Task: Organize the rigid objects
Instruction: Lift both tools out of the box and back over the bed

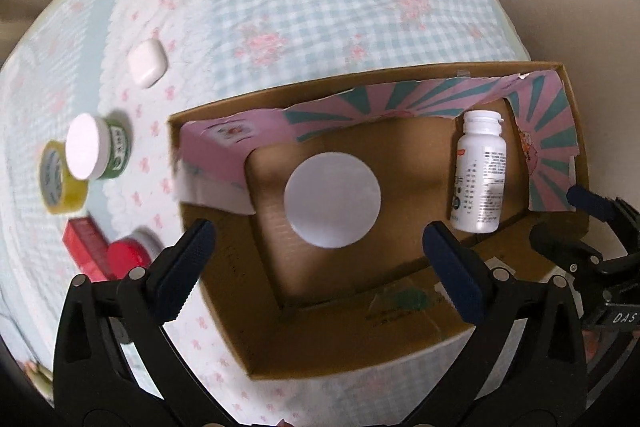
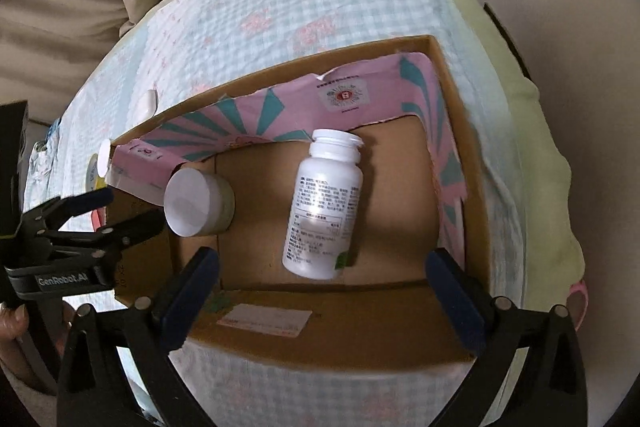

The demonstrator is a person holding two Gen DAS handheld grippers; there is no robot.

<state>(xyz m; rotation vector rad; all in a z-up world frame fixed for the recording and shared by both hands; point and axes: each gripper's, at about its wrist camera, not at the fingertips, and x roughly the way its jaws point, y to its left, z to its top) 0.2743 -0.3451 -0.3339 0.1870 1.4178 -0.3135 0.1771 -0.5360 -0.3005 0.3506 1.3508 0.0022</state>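
Inside cardboard box (image 2: 460, 115), bottle (image 2: 324, 207) lies between spread right tongs (image 2: 320, 291).

From my right wrist view, the box wall (image 2: 132, 131) hides most of the white case (image 2: 146, 103) and the tape roll (image 2: 93, 175). The bottle label (image 2: 320, 211) is too small to read. My left view crops the red box (image 1: 86, 251) behind a finger (image 1: 188, 263).
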